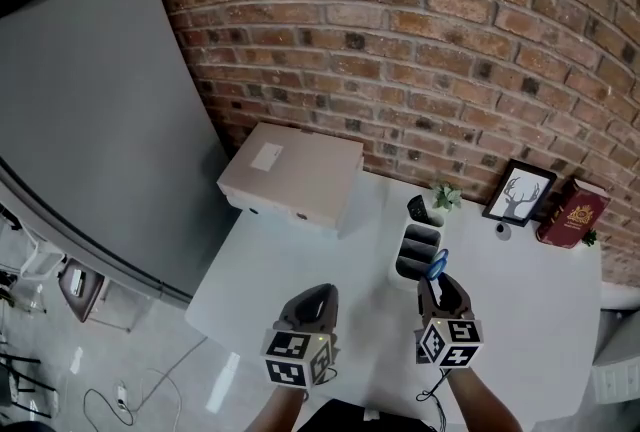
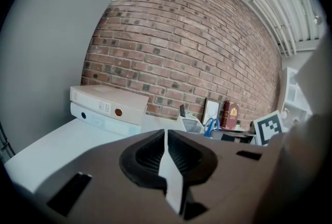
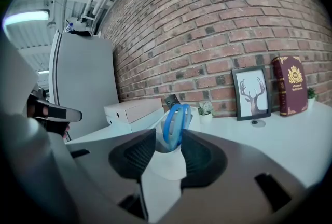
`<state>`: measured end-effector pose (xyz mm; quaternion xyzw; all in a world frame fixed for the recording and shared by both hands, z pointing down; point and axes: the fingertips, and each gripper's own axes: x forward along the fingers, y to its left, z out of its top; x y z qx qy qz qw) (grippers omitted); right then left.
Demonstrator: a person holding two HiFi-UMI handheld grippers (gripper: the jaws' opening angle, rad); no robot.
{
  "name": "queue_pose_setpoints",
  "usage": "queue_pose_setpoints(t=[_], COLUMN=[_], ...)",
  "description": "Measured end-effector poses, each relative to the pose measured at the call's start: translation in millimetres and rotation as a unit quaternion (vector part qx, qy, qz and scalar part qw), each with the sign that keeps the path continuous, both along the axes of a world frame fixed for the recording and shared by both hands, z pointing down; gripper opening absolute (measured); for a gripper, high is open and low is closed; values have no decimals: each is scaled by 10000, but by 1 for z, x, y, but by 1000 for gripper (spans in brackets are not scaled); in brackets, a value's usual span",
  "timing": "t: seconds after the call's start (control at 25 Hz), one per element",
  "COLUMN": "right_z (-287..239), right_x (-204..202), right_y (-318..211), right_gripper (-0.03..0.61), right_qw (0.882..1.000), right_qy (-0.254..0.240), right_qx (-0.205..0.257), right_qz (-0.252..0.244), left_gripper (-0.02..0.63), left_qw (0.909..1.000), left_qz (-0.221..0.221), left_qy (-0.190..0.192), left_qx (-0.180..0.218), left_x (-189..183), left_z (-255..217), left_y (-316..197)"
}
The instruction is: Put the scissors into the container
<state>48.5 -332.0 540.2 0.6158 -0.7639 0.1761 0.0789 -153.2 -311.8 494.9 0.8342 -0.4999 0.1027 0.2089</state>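
The scissors (image 3: 175, 122) stand upright, blue handles up, in the near end of the container (image 1: 412, 242), directly ahead of the right hand-held gripper (image 3: 169, 140), whose jaws stand apart beside the handles without seeming to press them, while the left hand-held gripper (image 1: 318, 298), jaws together, sits farther off.

Stacked binders (image 1: 293, 182), deer picture (image 1: 520, 192), red book (image 1: 573, 212), plant (image 1: 446, 196)

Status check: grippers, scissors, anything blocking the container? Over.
Left gripper shut, empty. Right gripper open, jaws either side of the scissors. They stand, blue handles up, in the container, near end. Nothing in the way.
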Motion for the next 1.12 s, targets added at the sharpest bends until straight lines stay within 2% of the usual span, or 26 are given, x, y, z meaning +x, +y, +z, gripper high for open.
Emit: queue_pose_setpoints(t=[0.44,0.88,1.12], right_z=[-14,-43,-59], right_x=[-9,-15,-17], right_y=[37,63,74], right_gripper=[132,32,2], right_qw=[9998,9990,9987], right_qy=[-23,32,-2], right_qx=[18,203,284], right_qz=[-193,-409,-431], left_gripper=[25,25,25], left_qw=[10000,9999,9998], left_qz=[-16,-81,-88], left_qy=[-24,-11,-32], left_qx=[56,99,168], left_x=[6,10,9], left_z=[0,-3,-7], left_y=[16,31,37])
